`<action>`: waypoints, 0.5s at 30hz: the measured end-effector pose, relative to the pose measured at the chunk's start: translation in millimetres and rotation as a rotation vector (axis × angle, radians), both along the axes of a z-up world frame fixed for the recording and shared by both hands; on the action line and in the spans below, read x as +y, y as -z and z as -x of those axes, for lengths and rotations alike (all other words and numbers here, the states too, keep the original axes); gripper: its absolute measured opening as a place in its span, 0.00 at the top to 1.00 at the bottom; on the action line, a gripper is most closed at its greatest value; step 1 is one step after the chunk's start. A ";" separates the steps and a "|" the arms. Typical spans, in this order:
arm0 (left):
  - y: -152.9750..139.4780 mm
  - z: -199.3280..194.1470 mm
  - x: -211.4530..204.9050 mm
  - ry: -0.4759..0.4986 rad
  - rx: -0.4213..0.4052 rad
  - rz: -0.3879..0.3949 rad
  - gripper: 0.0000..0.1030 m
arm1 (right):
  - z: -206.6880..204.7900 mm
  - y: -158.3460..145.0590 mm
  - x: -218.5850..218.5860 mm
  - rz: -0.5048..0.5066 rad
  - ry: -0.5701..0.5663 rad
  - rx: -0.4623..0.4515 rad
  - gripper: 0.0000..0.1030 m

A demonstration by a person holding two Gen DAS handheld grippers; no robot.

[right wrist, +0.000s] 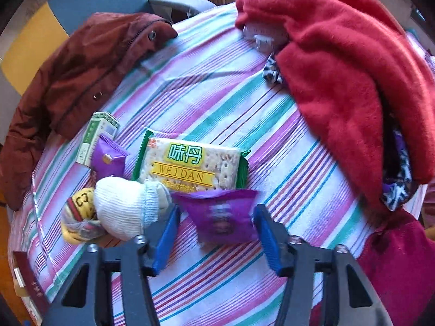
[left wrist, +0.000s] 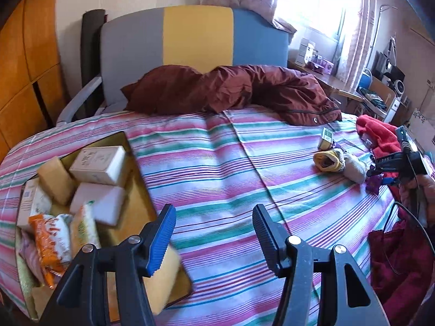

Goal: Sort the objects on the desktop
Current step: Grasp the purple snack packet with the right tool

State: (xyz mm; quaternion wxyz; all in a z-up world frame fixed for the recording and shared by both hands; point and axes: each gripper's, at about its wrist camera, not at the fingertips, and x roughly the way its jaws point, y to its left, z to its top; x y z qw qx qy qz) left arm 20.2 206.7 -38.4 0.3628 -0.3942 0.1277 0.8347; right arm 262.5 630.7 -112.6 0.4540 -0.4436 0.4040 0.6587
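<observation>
Showing only in right wrist view: WEIDAN cracker pack [right wrist: 190,164], purple packet [right wrist: 221,217].

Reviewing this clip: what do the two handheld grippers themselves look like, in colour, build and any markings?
Both share one build: black angular plastic frames with silver pivot screws. The right gripper carries ribbed blue pads on both fingers. On the left gripper, one pad shows ribbed blue, the other looks dark. No markings are visible on either frame.

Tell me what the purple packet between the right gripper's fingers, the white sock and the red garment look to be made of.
Purple packet: thin glossy plastic film, judging by its sheen and crimped edge. White sock: ribbed knit fabric, likely cotton, matte, with visible knit rows. Red garment: soft fuzzy fleece or plush knit, with a matte, napped surface. The right gripper stands open around the packet.
</observation>
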 end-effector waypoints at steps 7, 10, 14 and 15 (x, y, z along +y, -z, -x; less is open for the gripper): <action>8.4 -4.8 41.1 0.083 -0.028 0.020 0.42 | 4.5 -1.8 -8.5 -0.013 -0.036 -0.019 0.60; 12.4 -8.1 65.7 0.133 -0.054 0.021 0.42 | 2.8 -7.7 -13.3 -0.033 -0.037 -0.001 0.60; 19.0 -16.8 101.8 0.200 -0.051 0.048 0.42 | -4.8 -18.2 -15.0 -0.069 -0.009 0.046 0.60; 19.7 -19.5 111.0 0.225 -0.045 0.050 0.42 | -5.8 -22.6 -15.7 -0.084 -0.007 0.061 0.60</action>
